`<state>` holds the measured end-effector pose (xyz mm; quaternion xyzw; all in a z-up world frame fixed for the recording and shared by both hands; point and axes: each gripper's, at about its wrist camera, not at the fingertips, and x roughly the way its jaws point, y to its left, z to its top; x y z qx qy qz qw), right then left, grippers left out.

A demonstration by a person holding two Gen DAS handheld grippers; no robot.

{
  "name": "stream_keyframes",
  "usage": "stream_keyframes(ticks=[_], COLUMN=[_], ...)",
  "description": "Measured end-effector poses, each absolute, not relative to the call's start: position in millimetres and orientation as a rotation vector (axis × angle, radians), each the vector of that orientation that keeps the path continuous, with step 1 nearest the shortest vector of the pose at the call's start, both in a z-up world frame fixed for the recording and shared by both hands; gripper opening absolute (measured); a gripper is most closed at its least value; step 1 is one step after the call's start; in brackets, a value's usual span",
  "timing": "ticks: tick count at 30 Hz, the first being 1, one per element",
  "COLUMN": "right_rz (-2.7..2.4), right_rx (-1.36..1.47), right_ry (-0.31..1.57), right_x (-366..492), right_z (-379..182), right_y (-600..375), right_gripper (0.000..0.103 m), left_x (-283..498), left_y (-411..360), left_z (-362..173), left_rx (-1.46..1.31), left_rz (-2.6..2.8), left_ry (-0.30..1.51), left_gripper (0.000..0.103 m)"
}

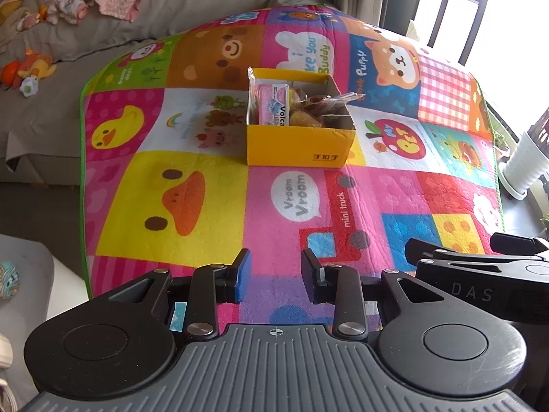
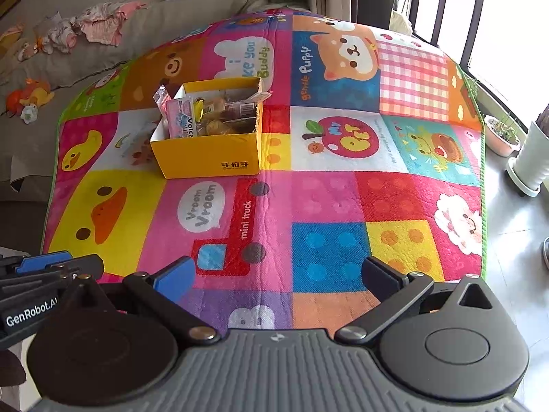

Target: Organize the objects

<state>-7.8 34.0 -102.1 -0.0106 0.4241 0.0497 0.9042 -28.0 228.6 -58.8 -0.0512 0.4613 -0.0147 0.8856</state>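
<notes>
A yellow cardboard box (image 1: 298,147) (image 2: 209,155) stands on a colourful patchwork play mat (image 1: 171,185) (image 2: 326,189), filled with snack packets. A pink packet (image 1: 274,103) (image 2: 181,116) stands upright at its left end. My left gripper (image 1: 276,274) hovers over the mat's near part, well short of the box. Its blue-padded jaws stand partly apart with nothing between them. My right gripper (image 2: 279,274) is beside it on the right, its jaws wide open and empty. Each gripper shows at the edge of the other's view: the right gripper (image 1: 453,245) and the left gripper (image 2: 58,262).
A grey sofa (image 1: 103,24) with baby clothes and stuffed toys (image 1: 32,68) runs along the mat's far left. A white ribbed plant pot (image 1: 523,161) (image 2: 533,158) and a smaller pot (image 2: 502,135) stand on the floor by the window at the right.
</notes>
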Motion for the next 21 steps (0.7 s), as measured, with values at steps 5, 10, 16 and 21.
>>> stream_keyframes(ticks=[5, 10, 16, 21], right_rz=[0.105, 0.105, 0.103, 0.115], right_rx=[-0.022, -0.02, -0.019, -0.009], right_ry=[0.884, 0.89, 0.886, 0.871], right_x=[-8.5, -8.2, -7.9, -9.5], right_z=[-103.1, -105.1, -105.9, -102.5], right_y=[34.4, 35.0, 34.9, 35.2], right_gripper=[0.103, 0.103, 0.103, 0.103], left_x=[-27.8, -26.8, -28.0, -34.1], left_y=[228.8, 233.4, 234.1, 225.4], left_z=[-59.1, -65.5, -65.3, -54.2], left_rx=[-0.107, -0.138, -0.096, -0.001], left_rz=[-0.033, -0.06, -0.031, 0.017], left_ry=[0.96, 0.959, 0.914, 0.823], left_gripper=[0.034, 0.032, 0.027, 0.02])
